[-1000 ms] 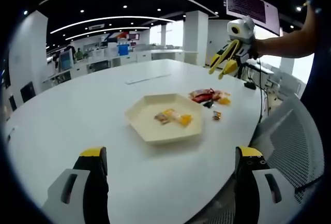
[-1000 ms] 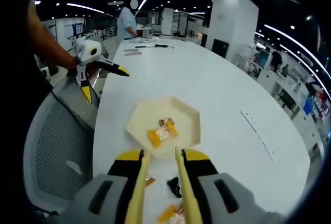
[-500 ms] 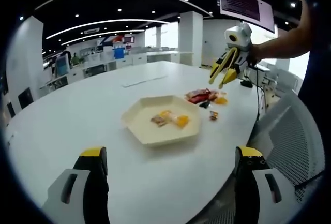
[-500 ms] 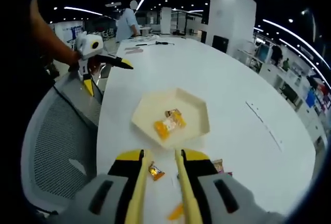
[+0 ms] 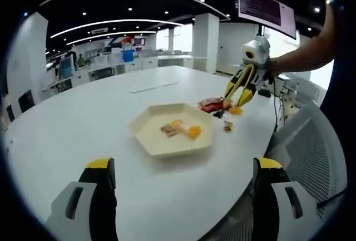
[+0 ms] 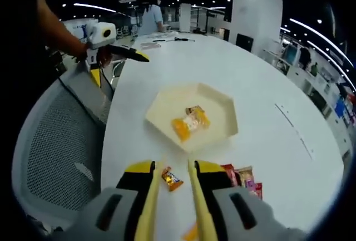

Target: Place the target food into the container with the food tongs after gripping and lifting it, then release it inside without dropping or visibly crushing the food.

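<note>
Your right claw (image 6: 171, 182) holds the yellow food tongs (image 5: 240, 85), their tips slightly apart above the small wrapped candy (image 6: 171, 179), which lies on the white counter (image 6: 167, 74) just near of the hexagonal tray (image 6: 222, 132). Your left claw (image 5: 181, 188) hangs empty, jaws wide apart. The candy looks light, its wrapper likely slick and crinkly; pinch it gently across the middle, not by a twisted end. Two snacks already sit in the tray.

Left gripper (image 5: 181, 196) — grey fingers, yellow tips (right gripper (image 6: 171, 196) alike).
</note>
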